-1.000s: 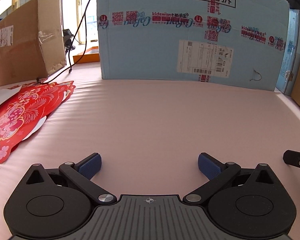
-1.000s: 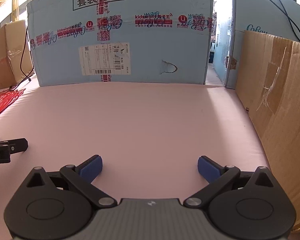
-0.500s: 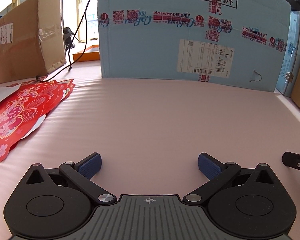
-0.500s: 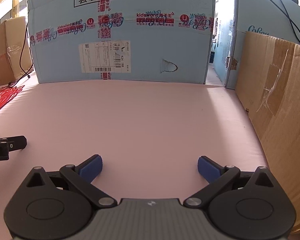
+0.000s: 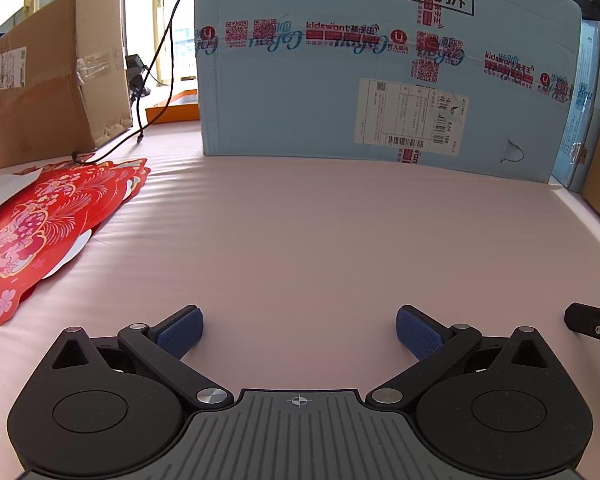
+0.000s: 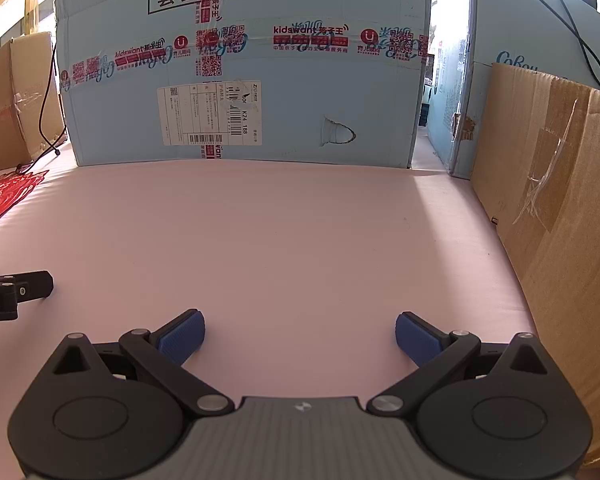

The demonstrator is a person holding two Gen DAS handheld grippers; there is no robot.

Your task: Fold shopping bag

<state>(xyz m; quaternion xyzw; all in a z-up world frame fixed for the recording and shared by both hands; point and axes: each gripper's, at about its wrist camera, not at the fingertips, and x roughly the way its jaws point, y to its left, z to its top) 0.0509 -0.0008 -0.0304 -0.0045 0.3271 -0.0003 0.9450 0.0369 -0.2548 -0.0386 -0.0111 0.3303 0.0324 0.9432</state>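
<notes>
Both claws sit spread and empty over the pink counter [image 5: 300, 240]; the left claw [image 5: 299, 332] has the red shopping bag [image 5: 48, 224] lying flat, far ahead to its left; the right claw [image 6: 298, 334] sees only its edge; risk: thin layers may slip or separate when pinched, skewing the fold.

You had bright daylight from windows behind the blue carton [image 5: 380, 80], blown out at the top corners. Both views were sharp, though fisheye bending curved the edges.
</notes>
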